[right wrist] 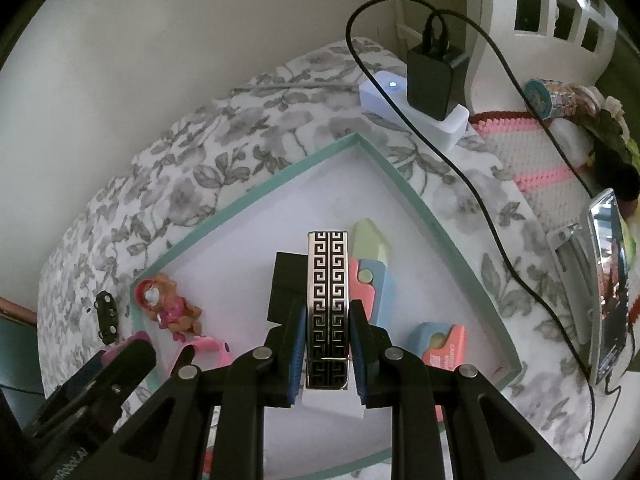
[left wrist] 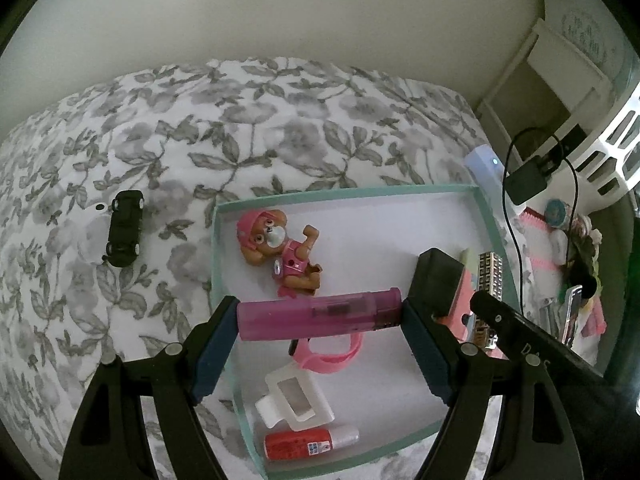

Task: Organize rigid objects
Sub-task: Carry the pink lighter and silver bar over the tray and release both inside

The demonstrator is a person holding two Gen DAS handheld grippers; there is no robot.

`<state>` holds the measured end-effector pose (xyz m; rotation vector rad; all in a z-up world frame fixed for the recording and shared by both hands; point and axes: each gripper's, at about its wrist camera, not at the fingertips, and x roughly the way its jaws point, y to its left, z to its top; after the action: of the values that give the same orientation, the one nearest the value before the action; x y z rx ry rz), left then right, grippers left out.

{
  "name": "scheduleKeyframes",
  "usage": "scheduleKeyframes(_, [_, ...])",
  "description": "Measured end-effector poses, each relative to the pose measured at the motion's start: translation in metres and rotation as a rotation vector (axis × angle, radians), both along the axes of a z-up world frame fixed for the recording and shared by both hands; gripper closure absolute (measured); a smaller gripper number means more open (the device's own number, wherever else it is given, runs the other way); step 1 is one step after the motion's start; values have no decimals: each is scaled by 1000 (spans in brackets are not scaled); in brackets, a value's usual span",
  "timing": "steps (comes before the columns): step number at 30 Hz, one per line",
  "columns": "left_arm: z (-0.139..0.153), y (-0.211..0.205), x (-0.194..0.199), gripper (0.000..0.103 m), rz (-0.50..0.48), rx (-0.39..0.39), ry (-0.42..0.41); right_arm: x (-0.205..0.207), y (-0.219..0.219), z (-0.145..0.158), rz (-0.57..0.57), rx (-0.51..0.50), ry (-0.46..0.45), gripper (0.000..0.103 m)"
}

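Note:
A shallow teal-rimmed box (left wrist: 344,194) lies on the floral bedspread. Over its near left part my left gripper (left wrist: 320,320) is shut on a translucent purple lighter (left wrist: 312,312), held lengthwise between the pads. My right gripper (right wrist: 328,320) is shut on a metal lighter with a black key pattern (right wrist: 327,272), upright over the box (right wrist: 256,196). Inside the box lie a pink pup figure (left wrist: 280,252), a pink band (left wrist: 332,356), a white clip (left wrist: 294,400), a red tube (left wrist: 308,444), a black block (right wrist: 290,280) and pastel toy pieces (right wrist: 372,256). A black toy car (left wrist: 124,234) rests on the bedspread left of the box.
A white power strip with a black charger (right wrist: 428,80) and its cable (right wrist: 500,248) lie behind and right of the box. A pink-and-white crochet mat (right wrist: 532,152), a shiny phone-like slab (right wrist: 608,280) and a white basket (right wrist: 552,0) crowd the right side. A wall bounds the bed behind.

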<state>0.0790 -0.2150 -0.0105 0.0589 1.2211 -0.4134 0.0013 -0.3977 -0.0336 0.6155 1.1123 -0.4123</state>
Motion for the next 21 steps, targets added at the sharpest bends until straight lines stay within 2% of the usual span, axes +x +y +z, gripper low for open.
scheduleKeyframes(9, [-15,-6,1,21,-7,34,27,3,3,-14,18,22,35,81])
scheduleKeyframes(21, [-17,-6,1,21,-3,53,25,4,4,-20,24,42,51,79])
